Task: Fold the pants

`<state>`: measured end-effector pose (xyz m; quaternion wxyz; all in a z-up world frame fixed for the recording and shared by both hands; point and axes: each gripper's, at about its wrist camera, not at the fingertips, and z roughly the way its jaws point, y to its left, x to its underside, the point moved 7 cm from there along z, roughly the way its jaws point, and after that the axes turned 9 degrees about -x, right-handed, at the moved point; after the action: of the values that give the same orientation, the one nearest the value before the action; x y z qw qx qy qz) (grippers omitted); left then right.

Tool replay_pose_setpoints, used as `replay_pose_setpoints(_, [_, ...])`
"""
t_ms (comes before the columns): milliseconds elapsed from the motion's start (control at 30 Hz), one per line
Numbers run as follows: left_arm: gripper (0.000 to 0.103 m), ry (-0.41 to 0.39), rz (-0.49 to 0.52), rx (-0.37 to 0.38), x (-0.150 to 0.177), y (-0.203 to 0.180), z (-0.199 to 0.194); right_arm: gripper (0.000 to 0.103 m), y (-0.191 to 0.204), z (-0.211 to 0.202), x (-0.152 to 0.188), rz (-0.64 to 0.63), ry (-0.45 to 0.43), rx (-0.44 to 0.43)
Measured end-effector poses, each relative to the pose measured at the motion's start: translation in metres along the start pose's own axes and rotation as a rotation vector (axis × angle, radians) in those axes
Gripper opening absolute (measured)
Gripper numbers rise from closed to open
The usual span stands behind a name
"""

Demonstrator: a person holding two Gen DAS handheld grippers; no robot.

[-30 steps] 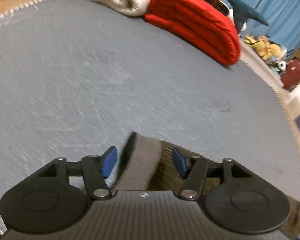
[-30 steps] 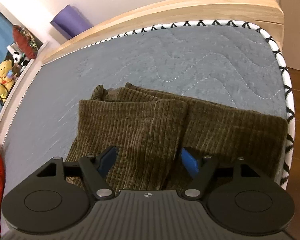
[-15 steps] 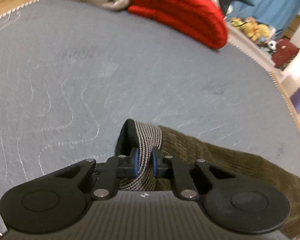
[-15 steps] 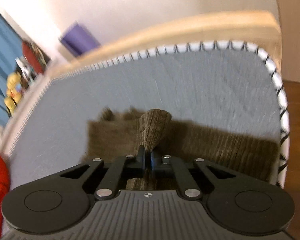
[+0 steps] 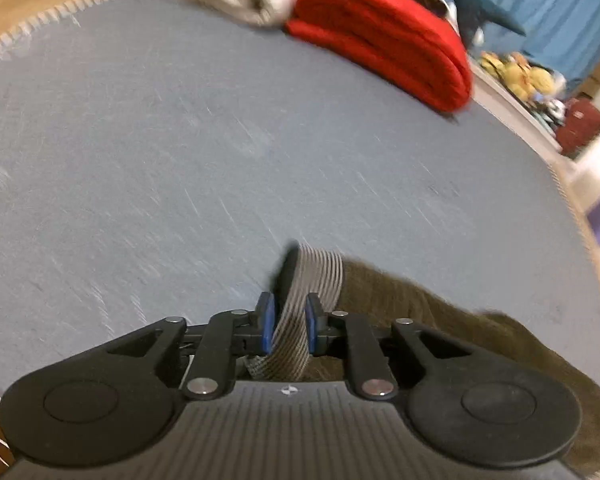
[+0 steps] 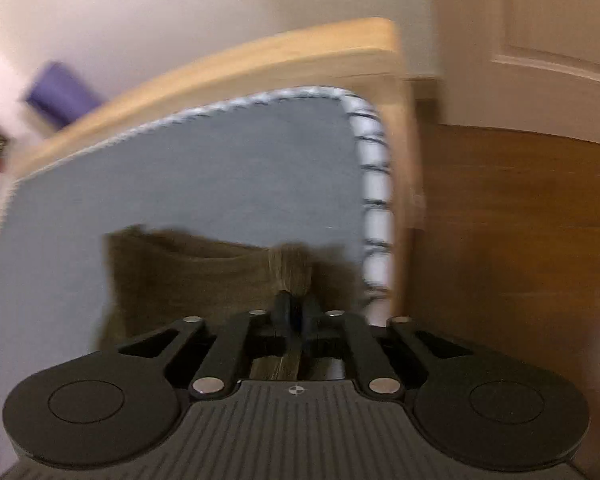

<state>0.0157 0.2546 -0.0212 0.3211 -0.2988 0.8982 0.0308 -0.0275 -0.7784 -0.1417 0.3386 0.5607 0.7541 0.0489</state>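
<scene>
- The left tongs [image 5: 288, 326] were clamped on the striped waistband [image 5: 316, 276], their jaws having just eased apart slightly.
- The right tongs [image 6: 296, 314] pinched a fold of the brown pants [image 6: 188, 280].
- The pants lay on the grey bed [image 5: 220, 140], their length running away from the waistband toward the right.

One pair of pants [image 5: 420, 308], one red blanket [image 5: 384, 32], one purple roll [image 6: 60, 94], two tongs.

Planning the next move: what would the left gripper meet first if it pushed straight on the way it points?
Probably the grey mattress just past the striped waistband that the left gripper holds; depth is unclear.
</scene>
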Motion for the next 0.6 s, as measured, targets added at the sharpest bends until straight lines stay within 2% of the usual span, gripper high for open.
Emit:
replay_pose_setpoints(33, [0.031, -0.040, -0.004, -0.010, -0.004, 0.000, -0.005, 0.017, -0.001, -0.008, -0.008, 0.006, -0.061, -0.017])
replay_pose_setpoints(100, [0.033, -0.087, -0.004, 0.010, -0.008, -0.007, -0.011, 0.029, 0.008, -0.019, -0.017, 0.000, -0.136, -0.111])
replay_pose_setpoints(133, [0.033, -0.095, 0.018, 0.025, -0.007, -0.016, -0.012, 0.034, 0.018, -0.020, -0.017, -0.024, -0.141, -0.170])
replay_pose_setpoints(200, [0.033, -0.095, 0.072, 0.052, -0.002, -0.037, -0.011, 0.037, 0.046, -0.017, -0.009, -0.102, -0.100, -0.324])
replay_pose_setpoints(233, [0.034, -0.092, 0.100, 0.068, 0.001, -0.048, -0.009, 0.040, 0.060, -0.015, -0.001, -0.155, -0.080, -0.371])
replay_pose_setpoints(333, [0.038, -0.080, 0.180, 0.113, 0.011, -0.081, -0.003, 0.041, 0.086, 0.001, 0.014, -0.273, -0.043, -0.410])
replay_pose_setpoints(400, [0.042, -0.066, 0.231, 0.128, 0.018, -0.101, 0.002, 0.043, 0.088, 0.014, 0.014, -0.264, -0.042, -0.396])
replay_pose_setpoints(467, [0.046, -0.060, 0.266, 0.134, 0.025, -0.117, 0.008, 0.049, 0.093, 0.027, 0.010, -0.254, -0.041, -0.407])
replay_pose_setpoints(533, [0.046, -0.051, 0.295, 0.137, 0.028, -0.128, 0.017, 0.067, 0.095, 0.046, 0.008, -0.273, -0.022, -0.419])
replay_pose_setpoints(600, [0.046, -0.040, 0.311, 0.143, 0.029, -0.136, 0.024, 0.078, 0.097, 0.059, 0.005, -0.286, -0.010, -0.460])
